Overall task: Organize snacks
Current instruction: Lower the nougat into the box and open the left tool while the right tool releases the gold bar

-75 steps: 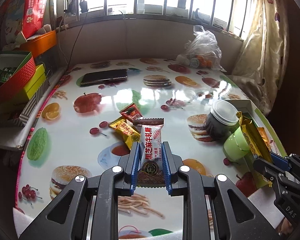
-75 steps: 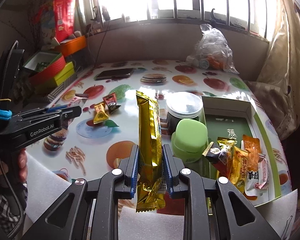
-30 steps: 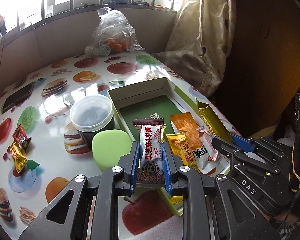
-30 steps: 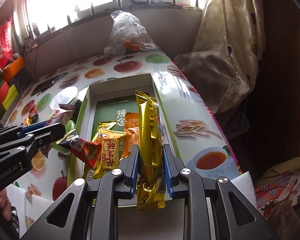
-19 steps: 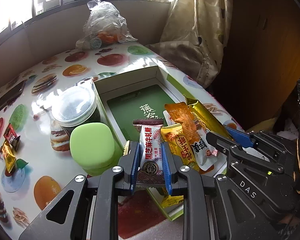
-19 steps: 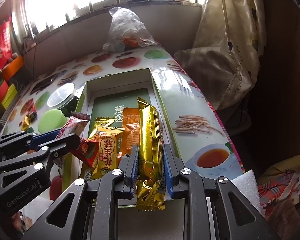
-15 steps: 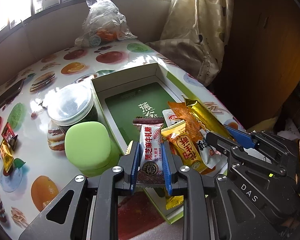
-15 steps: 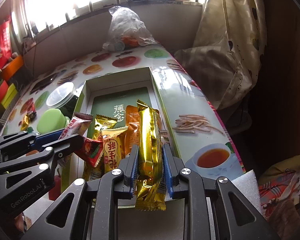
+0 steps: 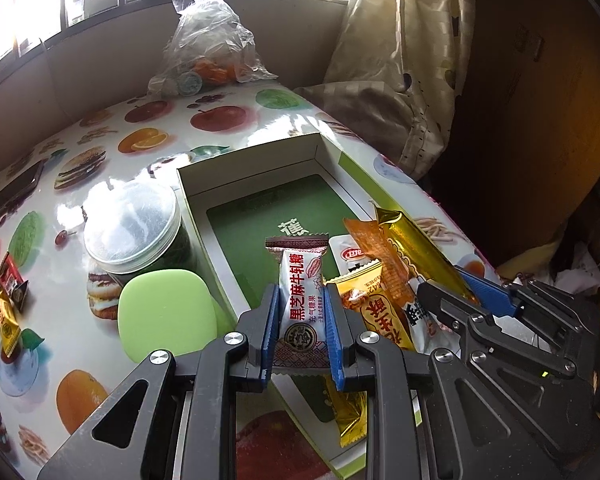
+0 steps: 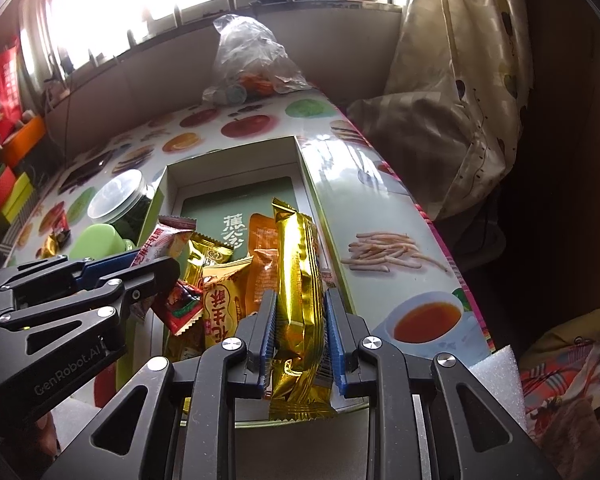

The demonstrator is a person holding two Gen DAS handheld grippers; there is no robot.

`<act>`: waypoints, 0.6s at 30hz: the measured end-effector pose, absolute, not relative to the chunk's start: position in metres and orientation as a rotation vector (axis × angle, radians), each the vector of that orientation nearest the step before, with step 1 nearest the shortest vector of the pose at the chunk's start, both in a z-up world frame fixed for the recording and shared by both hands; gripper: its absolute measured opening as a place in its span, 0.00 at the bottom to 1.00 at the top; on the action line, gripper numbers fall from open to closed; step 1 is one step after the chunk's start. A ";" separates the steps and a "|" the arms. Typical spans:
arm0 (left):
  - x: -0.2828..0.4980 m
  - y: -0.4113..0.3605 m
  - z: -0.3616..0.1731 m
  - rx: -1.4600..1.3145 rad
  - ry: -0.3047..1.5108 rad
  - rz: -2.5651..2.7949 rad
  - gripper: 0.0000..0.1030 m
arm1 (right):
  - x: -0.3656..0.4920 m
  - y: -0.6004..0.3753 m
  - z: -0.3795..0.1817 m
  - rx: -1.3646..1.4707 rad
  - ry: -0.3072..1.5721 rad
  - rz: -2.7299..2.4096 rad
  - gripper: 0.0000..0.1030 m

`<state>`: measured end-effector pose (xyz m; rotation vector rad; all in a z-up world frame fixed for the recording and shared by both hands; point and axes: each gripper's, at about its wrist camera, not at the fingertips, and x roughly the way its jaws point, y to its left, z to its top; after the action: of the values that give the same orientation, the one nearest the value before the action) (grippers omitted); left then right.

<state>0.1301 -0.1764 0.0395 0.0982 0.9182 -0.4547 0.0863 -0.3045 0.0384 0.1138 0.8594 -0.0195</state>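
Left gripper (image 9: 302,322) gripping white candy (image 9: 302,300), right gripper (image 10: 300,332) clamping gold bar (image 10: 300,280), green jar (image 9: 162,316) beside box (image 9: 260,160)

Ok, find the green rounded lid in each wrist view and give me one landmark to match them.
Left wrist: the green lid sits lower left of centre, beside the box's left wall, just below the clear-topped jar.
Right wrist: the green lid shows at the left edge, partly hidden behind the left gripper.
Shared landmark: the green-bottomed box.
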 end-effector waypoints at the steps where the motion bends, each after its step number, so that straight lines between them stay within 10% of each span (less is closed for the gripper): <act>1: 0.131 -0.176 0.039 0.098 0.918 -0.453 0.22 | 0.087 -0.305 0.038 0.115 0.861 -0.019 0.21; 18: 0.134 -0.177 0.035 0.095 0.933 -0.443 0.27 | 0.085 -0.307 0.041 0.129 0.832 -0.019 0.21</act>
<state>0.1344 -0.1771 0.0353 0.0949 0.9330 -0.4433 0.0854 -0.3067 0.0405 0.1294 0.8321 -0.0192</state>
